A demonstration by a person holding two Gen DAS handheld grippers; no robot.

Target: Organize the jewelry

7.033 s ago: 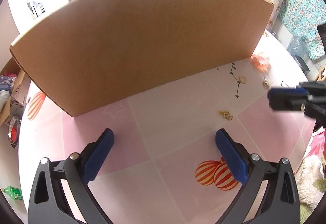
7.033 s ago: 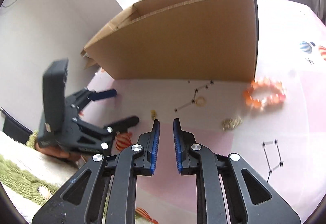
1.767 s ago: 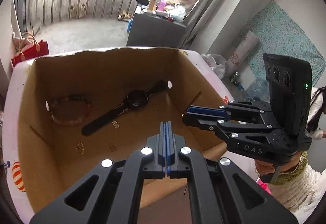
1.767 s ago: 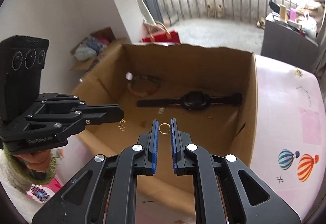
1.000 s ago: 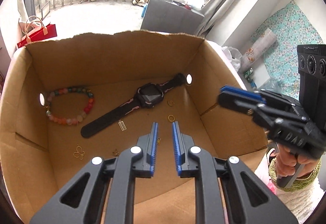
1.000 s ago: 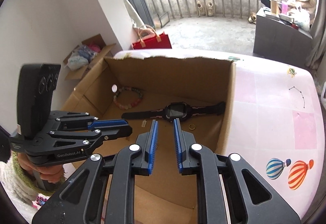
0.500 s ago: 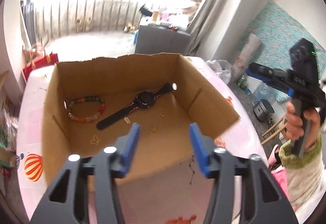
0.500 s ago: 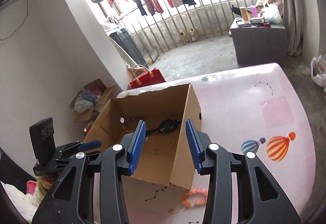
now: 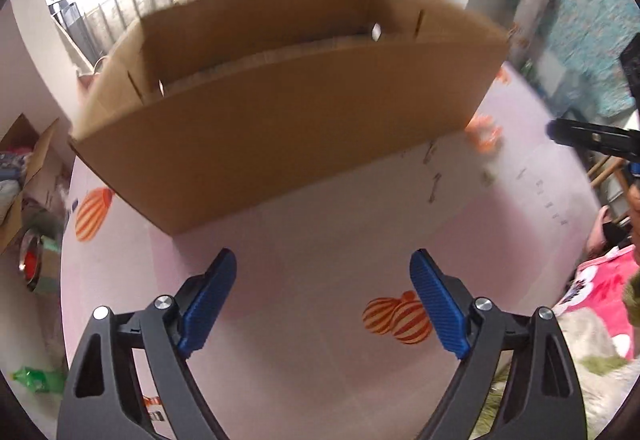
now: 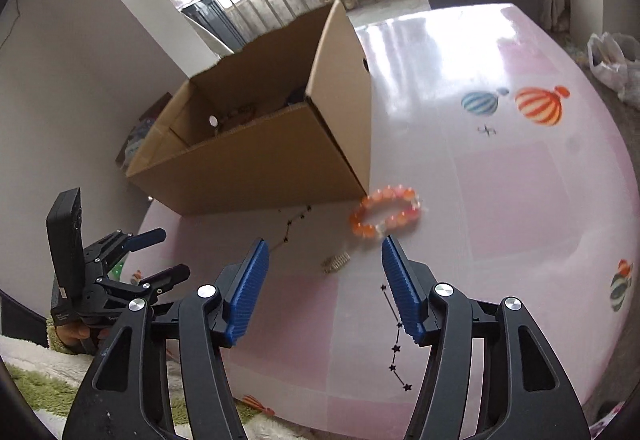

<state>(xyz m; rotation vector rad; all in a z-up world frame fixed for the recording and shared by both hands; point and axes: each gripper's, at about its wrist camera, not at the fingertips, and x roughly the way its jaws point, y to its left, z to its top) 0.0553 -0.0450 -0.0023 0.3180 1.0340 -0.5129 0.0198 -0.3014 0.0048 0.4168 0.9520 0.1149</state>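
An open cardboard box (image 9: 288,120) (image 10: 264,164) stands on the pink table (image 10: 500,200). An orange bead bracelet (image 10: 385,215) (image 9: 484,134) lies on the table by the box's near right corner. A small gold piece (image 10: 335,262) lies a little nearer to me. My right gripper (image 10: 322,272) hovers above the table in front of both, its jaws opening with nothing between them. My left gripper (image 9: 322,280) (image 10: 156,254) hangs over bare table before the box's front wall, jaws opening wide and empty. The box's contents are mostly hidden.
Hot-air balloon prints (image 10: 536,105) and star patterns mark the tablecloth. A green fluffy rug (image 10: 48,392) lies at the table's near edge. A pink cloth (image 9: 596,288) sits to the right. Beyond the table are a balcony railing, hanging clothes and floor clutter.
Both grippers pulled back from above the box and dropped toward the table in front of it. Both sets of jaws went from nearly shut to wide apart. The box interior dropped out of sight.
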